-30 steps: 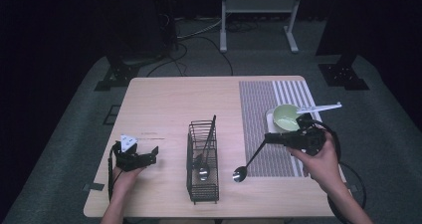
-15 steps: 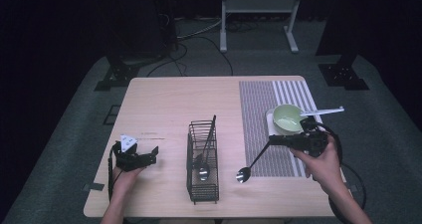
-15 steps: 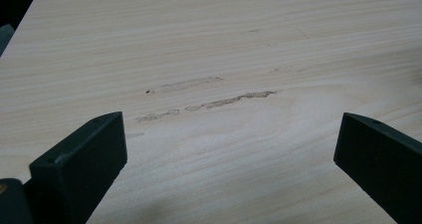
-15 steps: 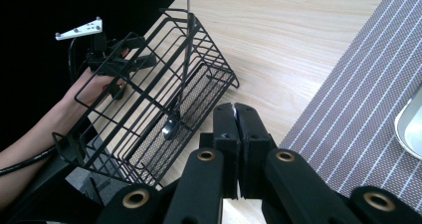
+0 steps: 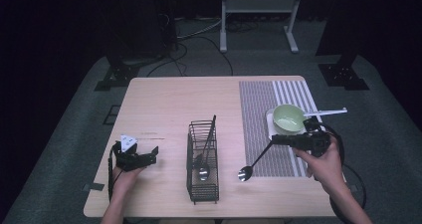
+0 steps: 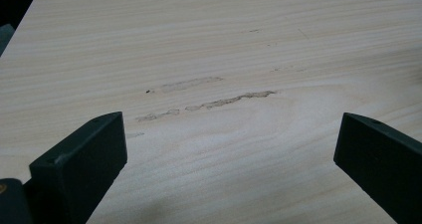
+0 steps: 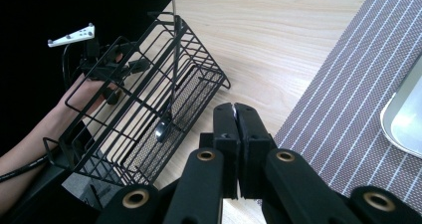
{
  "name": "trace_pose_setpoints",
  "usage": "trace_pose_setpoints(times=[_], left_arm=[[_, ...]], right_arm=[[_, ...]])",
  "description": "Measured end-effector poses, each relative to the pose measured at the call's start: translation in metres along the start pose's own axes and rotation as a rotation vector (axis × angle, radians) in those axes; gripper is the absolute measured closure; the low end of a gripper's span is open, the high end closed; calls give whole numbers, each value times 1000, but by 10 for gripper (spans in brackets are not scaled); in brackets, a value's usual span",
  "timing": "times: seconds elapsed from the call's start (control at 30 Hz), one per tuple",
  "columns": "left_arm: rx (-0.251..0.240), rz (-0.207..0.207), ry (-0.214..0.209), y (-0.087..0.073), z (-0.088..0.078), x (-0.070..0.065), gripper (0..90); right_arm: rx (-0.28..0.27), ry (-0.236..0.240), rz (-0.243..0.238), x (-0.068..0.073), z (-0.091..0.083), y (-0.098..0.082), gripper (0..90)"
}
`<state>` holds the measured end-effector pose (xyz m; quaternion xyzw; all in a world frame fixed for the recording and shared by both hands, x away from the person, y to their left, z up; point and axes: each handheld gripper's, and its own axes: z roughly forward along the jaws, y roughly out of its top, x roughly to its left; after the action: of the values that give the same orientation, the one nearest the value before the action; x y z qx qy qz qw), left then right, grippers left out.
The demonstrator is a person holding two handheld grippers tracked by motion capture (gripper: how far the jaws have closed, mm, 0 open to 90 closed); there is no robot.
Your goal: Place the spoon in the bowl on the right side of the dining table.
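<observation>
Here the right gripper (image 5: 278, 140), jaws clamped on a black-handled spoon (image 5: 255, 163), holds it slanting down-left, bowl just above the table right of the wire basket (image 5: 203, 162). The left gripper (image 5: 142, 158) rests wide open, farther left.

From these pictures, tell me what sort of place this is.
Probably a recording studio or lab set up for table chores, not a home kitchen. A lone wooden table stands on grey carpet amid dark surroundings, with black stands and cables behind it, and a person works with handheld grippers.
</observation>
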<state>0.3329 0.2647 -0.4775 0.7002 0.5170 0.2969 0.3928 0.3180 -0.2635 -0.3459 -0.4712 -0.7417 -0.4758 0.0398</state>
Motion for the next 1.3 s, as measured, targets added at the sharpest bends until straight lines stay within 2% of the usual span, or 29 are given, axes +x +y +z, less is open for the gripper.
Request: trace_pose_setpoints(times=[0.4, 1.3], left_arm=[[1, 0, -1, 0, 0, 0, 0], [3, -4, 1, 0, 0, 0, 0]], right_arm=[[-16, -12, 24, -10, -4, -1, 883], [-49, -36, 45, -19, -10, 4, 882]])
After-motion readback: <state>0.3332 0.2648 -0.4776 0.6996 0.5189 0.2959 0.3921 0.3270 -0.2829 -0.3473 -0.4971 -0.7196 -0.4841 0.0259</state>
